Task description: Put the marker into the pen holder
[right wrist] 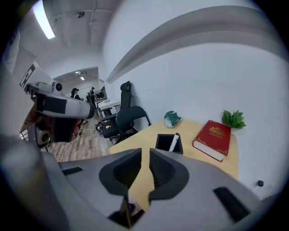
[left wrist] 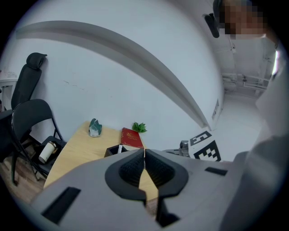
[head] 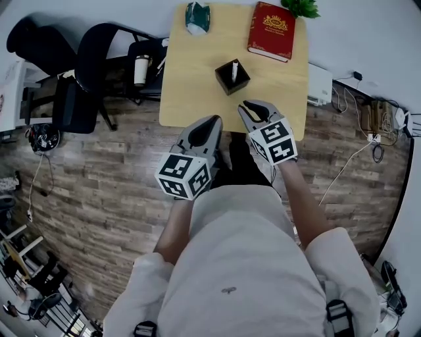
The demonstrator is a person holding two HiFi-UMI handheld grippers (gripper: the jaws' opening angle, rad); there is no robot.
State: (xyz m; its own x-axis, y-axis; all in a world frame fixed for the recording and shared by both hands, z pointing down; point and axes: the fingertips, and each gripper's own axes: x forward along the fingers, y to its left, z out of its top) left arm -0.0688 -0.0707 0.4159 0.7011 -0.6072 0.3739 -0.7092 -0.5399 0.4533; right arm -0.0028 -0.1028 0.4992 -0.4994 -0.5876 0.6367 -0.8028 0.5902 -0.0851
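Head view: a white-shirted torso (head: 243, 263) was nearest, filling the lower frame. There were two grey hand-held grippers, each carrying one black-and-white marker cube. The left gripper (head: 214, 120) hung over the wood-plank floor (head: 118, 171), just off the table's near edge. The right gripper (head: 247, 105) was over that edge.

One pale wooden table (head: 191, 85), smooth, with rounded corners. On it were one black square pen holder (head: 225, 80) with one white marker (head: 235, 70) standing inside, one red hardback book (head: 271, 31) and one crumpled teal object (head: 197, 18). Bare tabletop lay all round the holder. Two black chairs (head: 99, 59) crowded the table's left side.

Left gripper view: the ribbed jaws met at the tips and held nothing.

Right gripper view: the jaws stood a narrow slit apart and were empty. The holder and marker were ahead, well apart from them.
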